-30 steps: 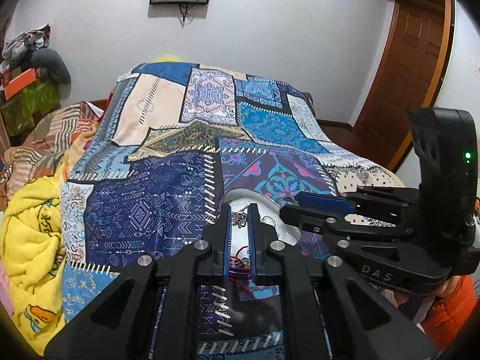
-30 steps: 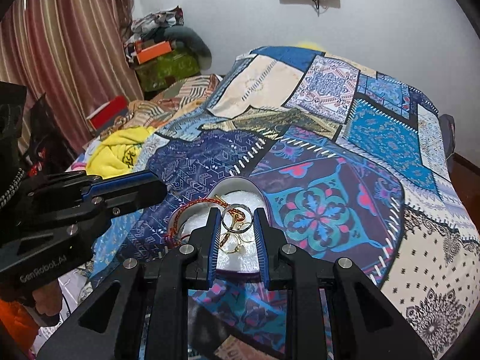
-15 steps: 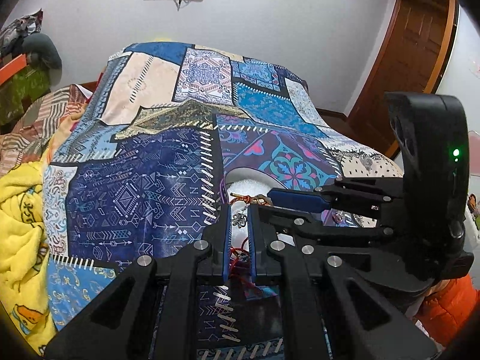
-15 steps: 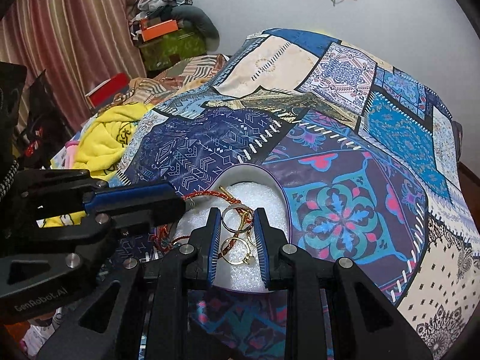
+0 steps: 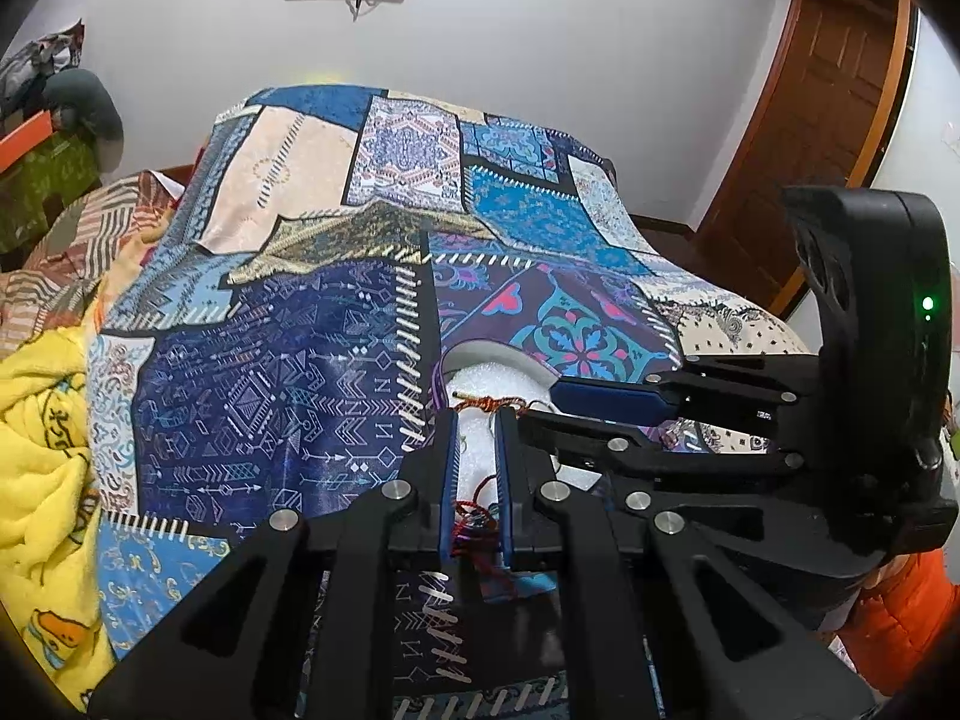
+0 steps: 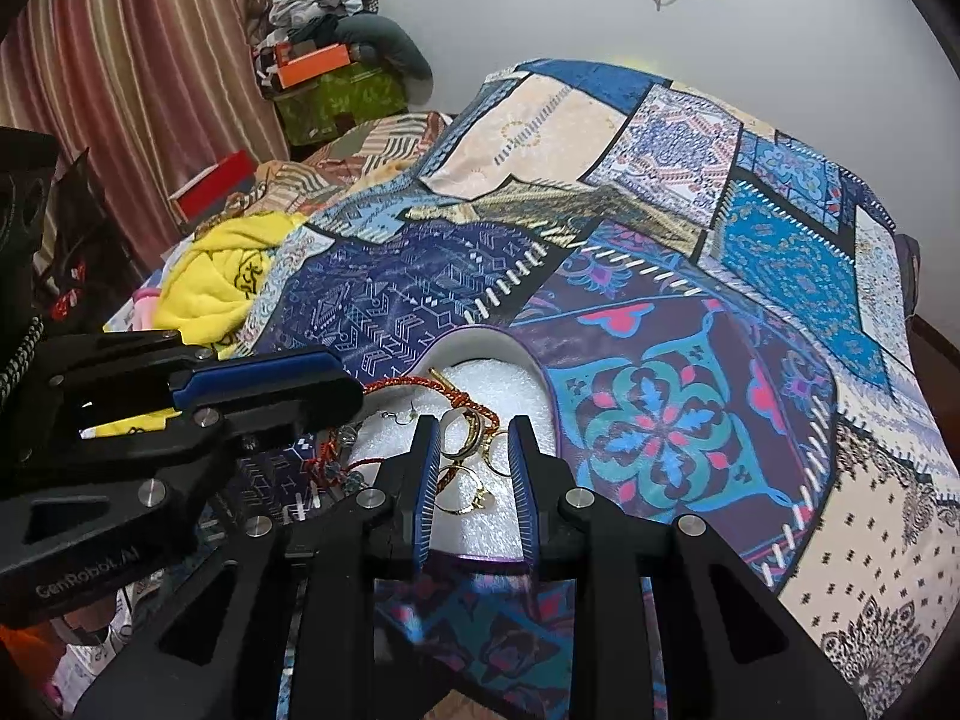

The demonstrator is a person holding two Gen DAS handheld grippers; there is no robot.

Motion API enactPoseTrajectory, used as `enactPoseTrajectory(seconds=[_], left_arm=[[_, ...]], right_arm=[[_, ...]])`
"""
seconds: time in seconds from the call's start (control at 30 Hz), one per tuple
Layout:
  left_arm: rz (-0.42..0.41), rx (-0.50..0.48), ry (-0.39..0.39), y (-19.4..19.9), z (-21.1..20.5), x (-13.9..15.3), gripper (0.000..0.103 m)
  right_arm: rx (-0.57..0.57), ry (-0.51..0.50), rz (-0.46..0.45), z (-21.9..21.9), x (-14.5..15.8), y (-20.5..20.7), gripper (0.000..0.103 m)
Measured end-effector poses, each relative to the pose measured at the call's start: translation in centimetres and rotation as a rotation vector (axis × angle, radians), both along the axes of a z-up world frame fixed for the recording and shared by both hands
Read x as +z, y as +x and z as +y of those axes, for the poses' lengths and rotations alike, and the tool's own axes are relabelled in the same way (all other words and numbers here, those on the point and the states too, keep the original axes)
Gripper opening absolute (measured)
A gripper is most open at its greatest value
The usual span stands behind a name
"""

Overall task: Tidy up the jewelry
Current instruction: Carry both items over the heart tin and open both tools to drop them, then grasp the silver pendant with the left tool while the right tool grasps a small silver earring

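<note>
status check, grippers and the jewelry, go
Left gripper nearly shut over red braided cord. Right gripper narrow, straddling gold rings, not gripping. White foam-lined box unobstructed.

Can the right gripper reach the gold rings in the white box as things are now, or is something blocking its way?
Probably yes. The right gripper hangs just above the gold rings in the white box, jaws slightly apart around them. The left gripper sits beside it, not across. Only the red cord tangles nearby.
</note>
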State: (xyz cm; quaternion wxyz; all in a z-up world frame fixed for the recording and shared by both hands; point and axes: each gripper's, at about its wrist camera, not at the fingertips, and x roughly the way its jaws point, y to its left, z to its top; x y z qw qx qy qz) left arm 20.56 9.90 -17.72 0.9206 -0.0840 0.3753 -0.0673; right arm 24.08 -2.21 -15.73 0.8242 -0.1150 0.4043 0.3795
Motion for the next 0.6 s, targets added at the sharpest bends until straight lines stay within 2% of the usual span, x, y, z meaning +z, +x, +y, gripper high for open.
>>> enactPoseTrajectory(seconds=[0.13, 0.2, 0.3, 0.47, 0.6], left_arm=[[-0.028, 0.018, 0.024, -0.7, -0.1, 1.5, 0.012], [-0.046, 0.031, 0.039, -1.2, -0.3, 2.5, 0.021], [-0.074, 0.039, 0.071, -1.7, -0.9, 3.8, 0.025], [-0.093, 0.017, 0.082, -2.3, -2.6, 5.2, 0.033], [-0.087, -0.017, 0.075, -2.3, -4.6, 5.3, 0.033]], right_arm=[[-0.03, 0.023, -0.021, -1.4, 1.5, -0.4, 0.021], [-0.053, 0.038, -0.034, -2.5, 2.4, -0.5, 0.021], [-0.092, 0.056, -0.056, -4.3, 3.7, -0.5, 0.021], [-0.157, 0.064, -0.089, -7.6, 5.3, -0.7, 0.027], [-0.221, 0.062, -0.1, -10.7, 5.8, -0.7, 0.028]])
